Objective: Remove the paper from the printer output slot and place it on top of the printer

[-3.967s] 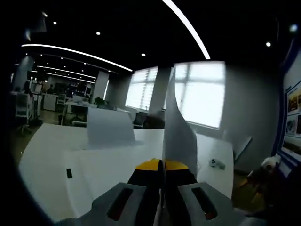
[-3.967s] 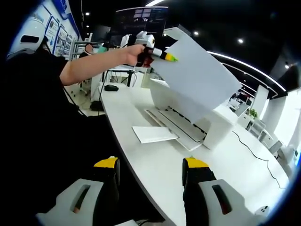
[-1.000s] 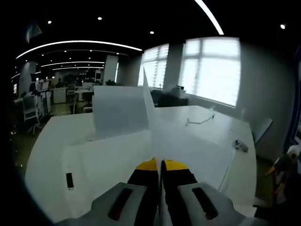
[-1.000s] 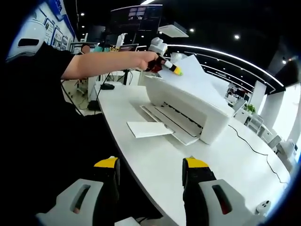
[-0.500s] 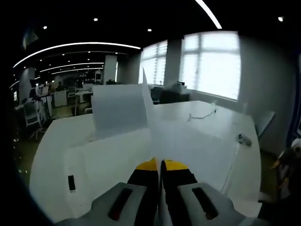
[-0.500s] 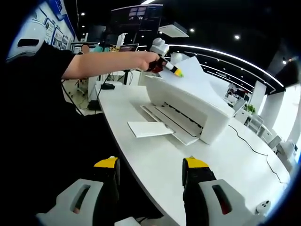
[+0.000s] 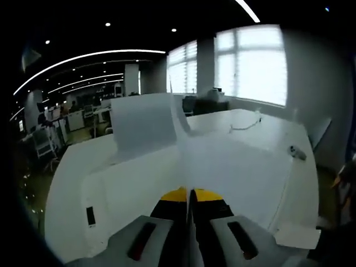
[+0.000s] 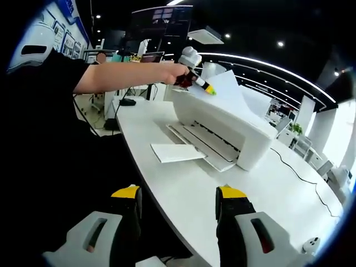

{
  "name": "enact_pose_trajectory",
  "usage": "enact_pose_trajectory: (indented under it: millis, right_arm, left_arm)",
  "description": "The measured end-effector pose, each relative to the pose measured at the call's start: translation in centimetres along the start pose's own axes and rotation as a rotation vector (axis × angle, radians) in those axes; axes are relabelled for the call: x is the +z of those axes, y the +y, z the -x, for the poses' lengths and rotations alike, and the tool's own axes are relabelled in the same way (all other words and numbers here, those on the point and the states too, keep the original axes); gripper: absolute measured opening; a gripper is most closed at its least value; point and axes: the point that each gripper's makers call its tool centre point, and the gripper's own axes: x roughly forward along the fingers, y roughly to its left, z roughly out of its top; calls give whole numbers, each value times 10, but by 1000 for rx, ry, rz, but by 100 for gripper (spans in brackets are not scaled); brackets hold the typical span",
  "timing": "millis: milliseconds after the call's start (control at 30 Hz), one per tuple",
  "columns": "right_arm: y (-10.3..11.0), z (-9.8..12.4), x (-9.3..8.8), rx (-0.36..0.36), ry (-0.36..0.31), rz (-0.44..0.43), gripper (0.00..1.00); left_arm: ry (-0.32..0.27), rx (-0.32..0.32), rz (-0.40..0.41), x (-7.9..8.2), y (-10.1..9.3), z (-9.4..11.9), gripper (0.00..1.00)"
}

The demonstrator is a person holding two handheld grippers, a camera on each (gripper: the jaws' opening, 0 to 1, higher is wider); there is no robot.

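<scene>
**Setting: open-plan office**

Large room with a dark ceiling, curved strip lights (image 7: 94,54) and small round spotlights. Long white desk (image 8: 183,186) carrying a white printer (image 8: 222,133), with a cable (image 8: 295,167) running across the desk. Rows of further desks and chairs (image 7: 47,139) in the background. Tall windows (image 7: 250,64) with blinds along one wall. Posters (image 8: 67,30) on another wall.

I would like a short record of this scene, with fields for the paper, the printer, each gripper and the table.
paper: lying nearly flat on the printer top, one edge pinched
printer: white, on the table, output tray extended
left gripper: shut on the paper, over the printer
right gripper: open, holding nothing, near the table edge
table: white; another sheet lies beside the tray
</scene>
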Motion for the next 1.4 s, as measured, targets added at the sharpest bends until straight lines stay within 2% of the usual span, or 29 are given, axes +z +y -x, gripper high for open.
enact_pose_trajectory:
  millis: [500, 600, 1000, 1300, 1400]
  right_arm:
    - [1, -1, 2, 4, -2, 7, 49]
    - [3, -3, 1, 11, 1, 9, 49]
    - [5, -3, 3, 14, 1, 17, 49]
    - [5, -3, 5, 19, 0, 21, 49]
    - [4, -3, 7, 17, -4, 22, 49]
  left_arm:
    - [51, 70, -35, -15, 11, -1, 7]
    - [68, 89, -61, -20, 11, 1, 10]
    - [69, 122, -131, -18, 23, 2, 25]
    - [74, 134, -131, -18, 27, 4, 31]
    - [75, 166, -150, -17, 30, 4, 35]
